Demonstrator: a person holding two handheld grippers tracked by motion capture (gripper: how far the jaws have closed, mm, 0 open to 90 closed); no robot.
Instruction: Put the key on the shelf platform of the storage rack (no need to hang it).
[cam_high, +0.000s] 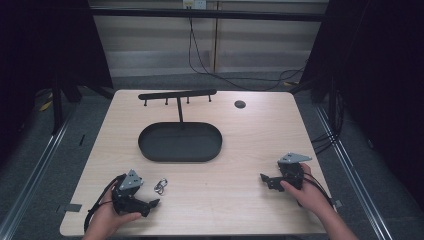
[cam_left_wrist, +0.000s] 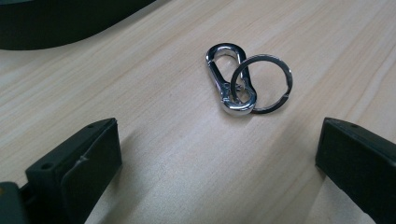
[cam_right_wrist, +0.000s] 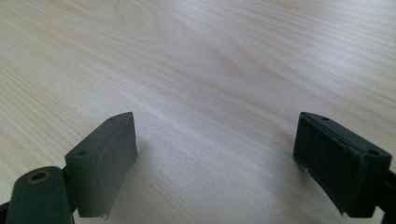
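Although the left tongs (cam_left_wrist: 217, 158) gape wide just short of the clip (cam_left_wrist: 231, 79), nothing has been gripped yet, so the work looks barely begun: closing on the clip, lifting it and carrying it off all remain (likely to the tray or the rack). The clip and its ring (cam_left_wrist: 261, 84) lie flat on the bench (cam_high: 240, 200), on the near side of the tray (cam_high: 180, 142). The right tongs (cam_right_wrist: 215, 163) are released too, hovering over bare wood well to the tray's right. Beyond the tray stands the rack (cam_high: 177, 94). The left gripper view reveals the ring threaded through the clip; from above it is a mere glint.
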